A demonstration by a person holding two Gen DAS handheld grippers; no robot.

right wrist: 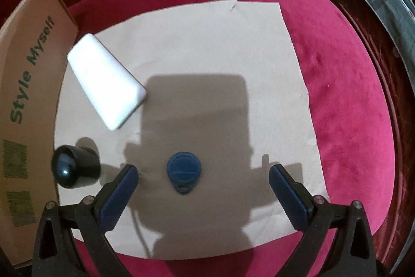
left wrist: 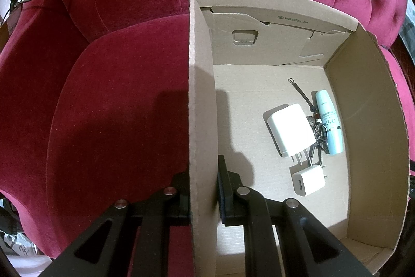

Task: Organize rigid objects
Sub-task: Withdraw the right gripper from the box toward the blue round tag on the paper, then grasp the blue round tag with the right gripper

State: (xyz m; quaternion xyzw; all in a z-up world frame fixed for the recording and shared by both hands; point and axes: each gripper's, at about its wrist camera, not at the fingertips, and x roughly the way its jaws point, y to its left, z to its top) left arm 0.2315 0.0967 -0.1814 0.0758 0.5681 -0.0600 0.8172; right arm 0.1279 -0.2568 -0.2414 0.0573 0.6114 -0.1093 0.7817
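Clamped on the cardboard box's (left wrist: 202,121) left wall, the left gripper (left wrist: 203,188) had one finger outside and one inside. Within the box lay a large white charger (left wrist: 289,129), a small white charger (left wrist: 308,179), a key ring with a lanyard (left wrist: 317,139) and a pale blue tube (left wrist: 329,121), clustered near the right wall. Right gripper (right wrist: 203,179) stood wide apart over a blue round tag (right wrist: 183,170) on brown paper (right wrist: 207,43). Farther left lay a white power bank (right wrist: 105,81) and a black cylinder (right wrist: 75,169), beside the box's printed side.
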